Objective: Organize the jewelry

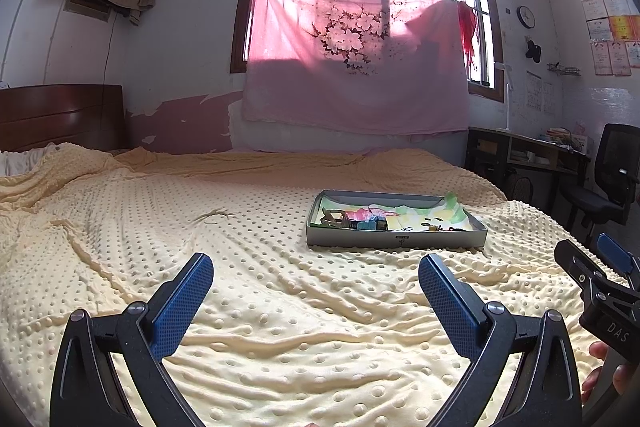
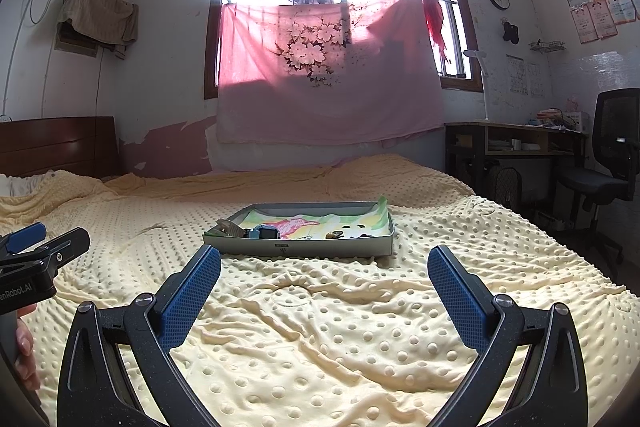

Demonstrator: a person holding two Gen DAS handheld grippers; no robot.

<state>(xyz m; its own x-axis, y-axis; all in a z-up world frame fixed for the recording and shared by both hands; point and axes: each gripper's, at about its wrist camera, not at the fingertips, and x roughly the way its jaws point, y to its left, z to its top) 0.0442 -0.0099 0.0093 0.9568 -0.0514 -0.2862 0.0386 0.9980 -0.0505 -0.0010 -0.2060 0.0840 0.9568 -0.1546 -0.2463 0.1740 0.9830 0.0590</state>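
While both rigs hover over the bed, quick rundown:

Left gripper: jaws spread wide, nothing between them, just bedspread showing through the gap.

Right gripper: same deal, jaws wide apart and holding nothing; it also pokes into the left wrist view at the right edge.

Hands: a bit of the right hand shows at the edge of the left view, and the left hand peeks in on the other camera.

Bedspread: pale yellow, bumpy dots all over, pretty wrinkled.

Tray: shallow grey box lying flat on the bed, ahead of both grippers and well apart from them, lined with a colourful printed cloth.

Jewelry: small dark and gold bits lying loose inside the tray, too tiny to tell apart.

Watch: blue, inside the tray toward its left end, next to a brownish metal item.

Background: barred window with pink curtains, a desk and a black office chair off to the right.
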